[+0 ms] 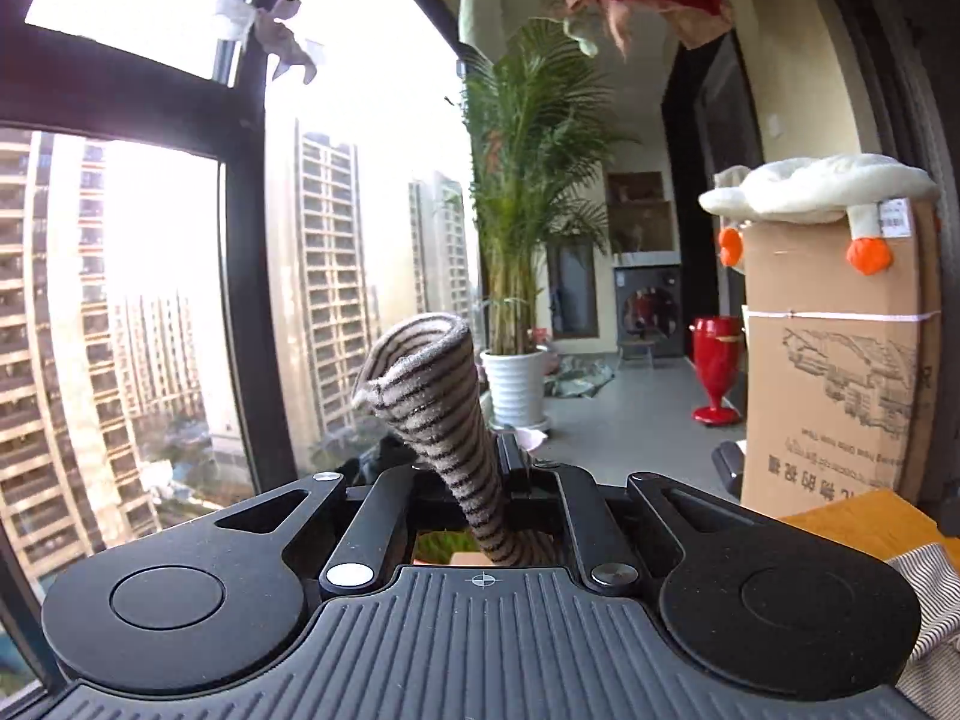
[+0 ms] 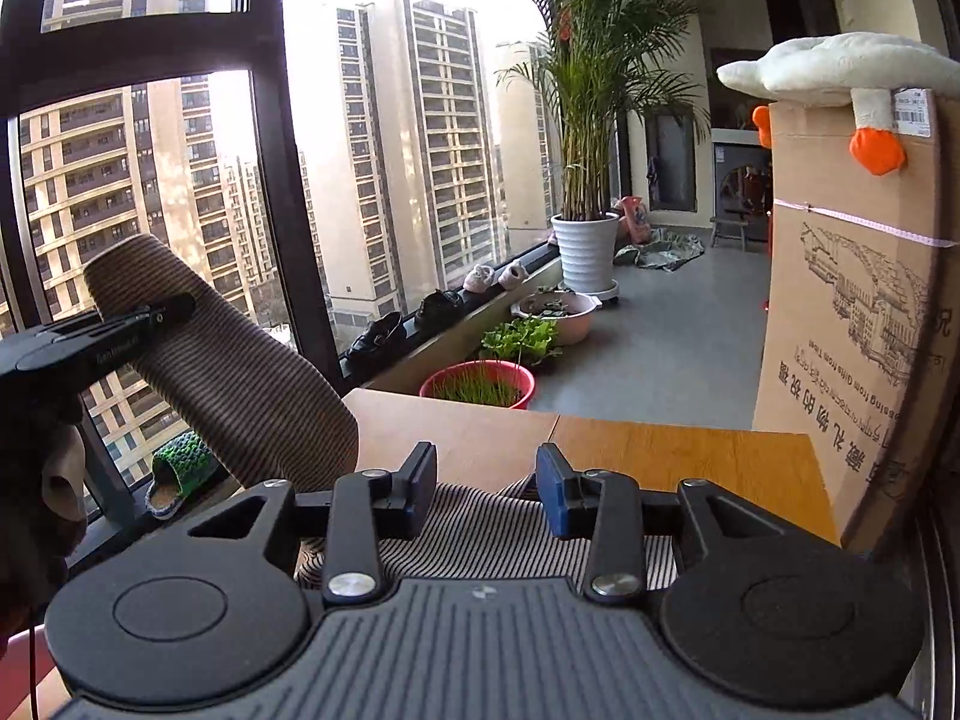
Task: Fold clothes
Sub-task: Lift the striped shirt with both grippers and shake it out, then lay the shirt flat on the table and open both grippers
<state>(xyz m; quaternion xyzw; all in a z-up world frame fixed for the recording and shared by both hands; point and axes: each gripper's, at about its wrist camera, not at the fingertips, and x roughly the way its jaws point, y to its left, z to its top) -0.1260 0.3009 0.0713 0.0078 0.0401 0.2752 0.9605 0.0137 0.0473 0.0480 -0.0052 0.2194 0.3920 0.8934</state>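
Observation:
A beige garment with thin dark stripes lies on the wooden table (image 2: 672, 456). My left gripper (image 1: 480, 474) is shut on a sleeve of the striped garment (image 1: 432, 408), which sticks up past the fingers. In the right wrist view the left gripper (image 2: 162, 309) holds that sleeve (image 2: 240, 384) raised at the left, above the table. My right gripper (image 2: 486, 486) is open and empty, its blue-padded fingers low over the body of the garment (image 2: 480, 528).
A tall cardboard box (image 2: 852, 324) with a plush duck (image 2: 852, 69) on top stands at the table's right edge. A window wall is at the left. Planters, a potted palm (image 2: 585, 252), shoes and a red stool (image 1: 714, 366) are on the floor beyond.

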